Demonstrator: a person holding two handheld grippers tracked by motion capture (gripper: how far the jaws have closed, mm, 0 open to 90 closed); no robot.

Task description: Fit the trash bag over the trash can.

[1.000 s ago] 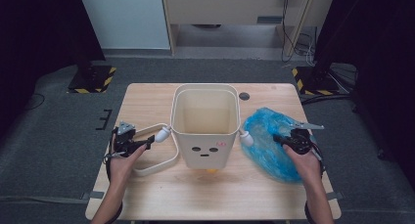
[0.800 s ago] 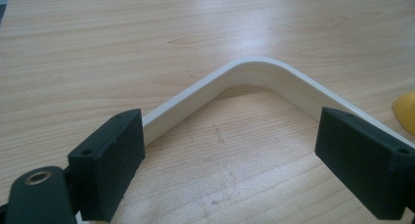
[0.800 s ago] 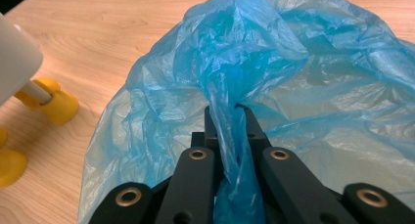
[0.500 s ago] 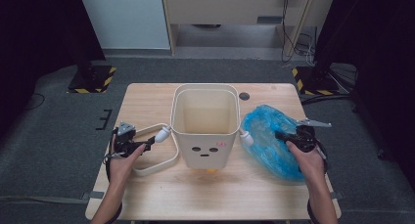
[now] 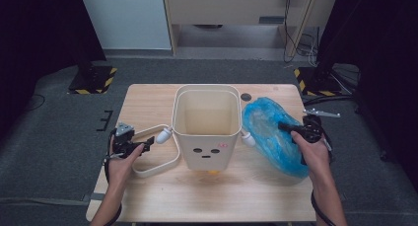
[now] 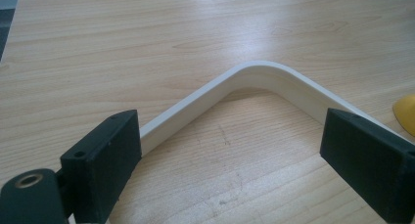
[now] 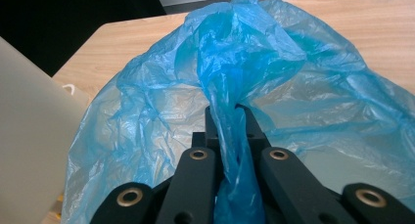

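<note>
Right gripper (image 7: 226,121) clamped on bunched blue bag (image 7: 254,62) near the table's right edge: limp, slippery, probably tear-prone; left gripper (image 6: 235,150) jaws apart

1. One cream bin (image 5: 207,132) with a face printed on its front, at the centre of the frame.
2. One cream hoop handle (image 5: 155,159), lying at the lower left of the bin.
3. One blue plastic bag (image 5: 273,132), right of centre.
4. One small dark round disc (image 5: 246,96), above the bag.
5. Two hand-held grippers: the left gripper (image 5: 148,146) at lower left, the right gripper (image 5: 285,128) at right.
6. One wooden table (image 5: 148,102).
</note>
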